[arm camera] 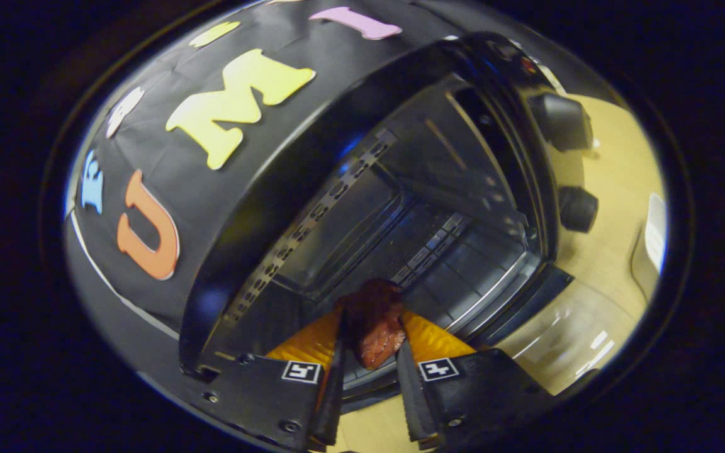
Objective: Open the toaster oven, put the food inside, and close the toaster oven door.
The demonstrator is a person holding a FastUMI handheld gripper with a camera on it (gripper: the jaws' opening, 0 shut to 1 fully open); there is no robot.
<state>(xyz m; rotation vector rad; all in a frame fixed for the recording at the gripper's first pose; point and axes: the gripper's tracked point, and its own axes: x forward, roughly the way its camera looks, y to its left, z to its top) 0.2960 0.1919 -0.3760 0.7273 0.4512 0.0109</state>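
Gripper [372,340]: two fingers closed narrow on a piece of food [372,324], one finger pressing each side of it. The view is rolled, so the scene sits tilted.

Food: a reddish-brown, glossy chunk, possibly cooked meat; exact kind cannot be told. It stands out past the fingertips and is held at the mouth of the oven, over the front part of the cavity floor. Whether it touches the floor cannot be told.

Toaster oven [262,207]: black housing, door open, cavity exposed directly ahead of the fingers. Inside: a wire rack [463,277] crossing the chamber beyond the food, dark metal walls, and a perforated strip [312,220] running along one inner edge. The glass door [551,343] lies folded down in front of the opening, just beside the fingers, with light glinting off it.

Control knobs: two, black, on the oven's front panel beside the cavity; the larger knob [561,119] and the smaller knob [578,209] sit one after the other along that panel.

Worktop [614,251]: pale wood, carrying the oven; bare surface shows past the knob side and between the fingers' bases.

Pale object [652,239]: near the worktop's far edge, beyond the knobs; too distorted to identify.
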